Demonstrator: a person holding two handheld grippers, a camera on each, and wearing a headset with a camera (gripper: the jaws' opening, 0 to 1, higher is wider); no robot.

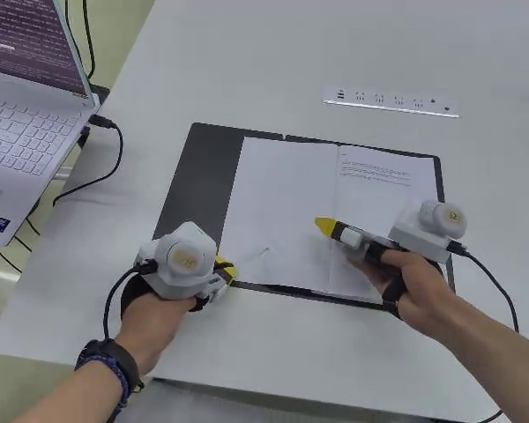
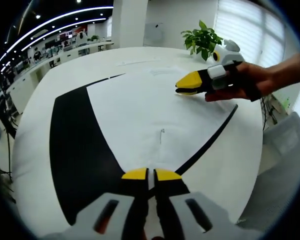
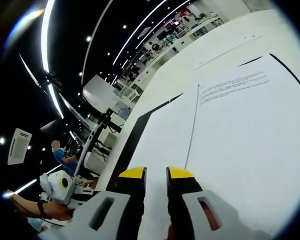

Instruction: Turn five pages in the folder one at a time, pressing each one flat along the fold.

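Note:
A black folder (image 1: 198,176) lies open on the white table, with a blank white page (image 1: 282,203) on its left side and a printed page (image 1: 388,189) on its right. My right gripper (image 1: 322,226) is shut, and its yellow tips are low over the fold (image 1: 336,189), near the front of the pages. Seen from the left gripper view, the right gripper (image 2: 179,87) points across the page with nothing in its jaws. My left gripper (image 1: 227,269) is shut, its tips (image 2: 150,174) at the blank page's near left corner. I cannot tell whether they pinch the paper.
An open laptop (image 1: 26,97) stands at the far left with cables (image 1: 106,167) trailing toward the folder. A white power strip (image 1: 390,101) lies behind the folder. The table's front edge (image 1: 273,392) is close to my hands.

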